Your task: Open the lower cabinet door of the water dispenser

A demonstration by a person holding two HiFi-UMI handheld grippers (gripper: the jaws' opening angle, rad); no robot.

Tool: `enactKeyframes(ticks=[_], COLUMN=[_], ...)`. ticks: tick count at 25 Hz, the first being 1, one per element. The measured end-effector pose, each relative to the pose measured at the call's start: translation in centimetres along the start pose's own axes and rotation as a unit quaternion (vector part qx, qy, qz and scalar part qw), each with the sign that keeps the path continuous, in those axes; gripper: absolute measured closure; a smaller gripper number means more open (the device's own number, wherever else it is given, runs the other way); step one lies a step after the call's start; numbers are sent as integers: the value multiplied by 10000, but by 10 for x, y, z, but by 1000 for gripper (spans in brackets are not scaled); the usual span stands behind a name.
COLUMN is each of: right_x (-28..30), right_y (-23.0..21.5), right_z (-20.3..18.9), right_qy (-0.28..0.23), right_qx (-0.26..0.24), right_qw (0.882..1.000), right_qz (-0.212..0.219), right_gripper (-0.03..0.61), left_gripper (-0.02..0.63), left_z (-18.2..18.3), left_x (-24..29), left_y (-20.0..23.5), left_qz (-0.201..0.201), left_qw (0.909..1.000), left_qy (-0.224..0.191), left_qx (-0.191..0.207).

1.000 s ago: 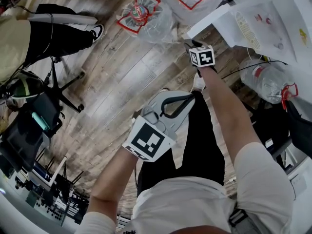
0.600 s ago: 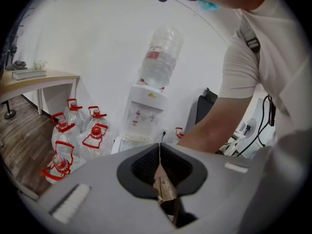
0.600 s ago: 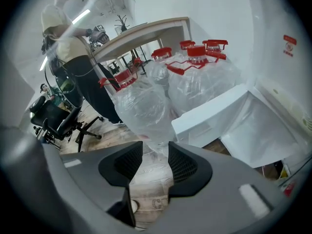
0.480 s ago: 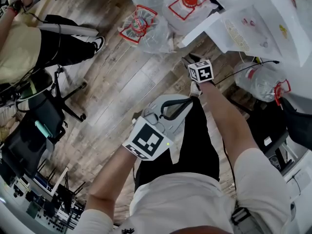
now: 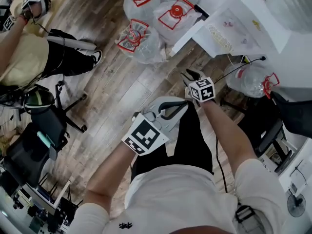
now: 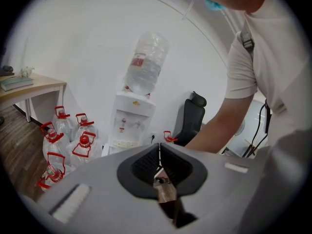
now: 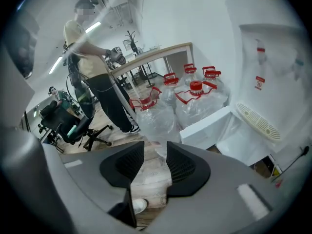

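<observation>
The lower cabinet door point(image 7: 207, 125) of the water dispenser point(image 7: 273, 57) stands swung out at the right-centre of the right gripper view, just beside the water bottles point(image 7: 195, 104), so the opening looks done. The right tool point(image 7: 155, 155) is empty. Its jaws are apart with only floor showing in the gap, and they have just been closing a little. The left tool point(image 6: 159, 152) has its 2 jaws pressed together on nothing. To finish well, I'd draw both tools away without brushing the door's free edge, which could swing it back, and keep clear of the bottles.
</observation>
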State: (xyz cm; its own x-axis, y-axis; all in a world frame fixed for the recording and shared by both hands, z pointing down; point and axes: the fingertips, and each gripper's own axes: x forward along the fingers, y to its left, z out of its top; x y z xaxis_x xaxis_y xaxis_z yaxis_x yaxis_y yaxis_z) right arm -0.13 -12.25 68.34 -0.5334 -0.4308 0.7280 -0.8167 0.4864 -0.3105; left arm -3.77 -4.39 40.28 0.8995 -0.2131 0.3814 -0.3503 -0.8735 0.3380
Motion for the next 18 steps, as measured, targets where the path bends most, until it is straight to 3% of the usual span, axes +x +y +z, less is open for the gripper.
enactKeyframes(ticks=[18], right_x=[-228], right_y=[108], right_z=[40], right_qy=[-1005], right_qx=[36], right_qw=[9949], right_qz=[-17], right_gripper=[503], left_gripper=[555], left_z=[30], left_x=[-60], left_y=[-82], left_qz=[-400], left_qw=[9987], left_qy=[237], left_qx=[197])
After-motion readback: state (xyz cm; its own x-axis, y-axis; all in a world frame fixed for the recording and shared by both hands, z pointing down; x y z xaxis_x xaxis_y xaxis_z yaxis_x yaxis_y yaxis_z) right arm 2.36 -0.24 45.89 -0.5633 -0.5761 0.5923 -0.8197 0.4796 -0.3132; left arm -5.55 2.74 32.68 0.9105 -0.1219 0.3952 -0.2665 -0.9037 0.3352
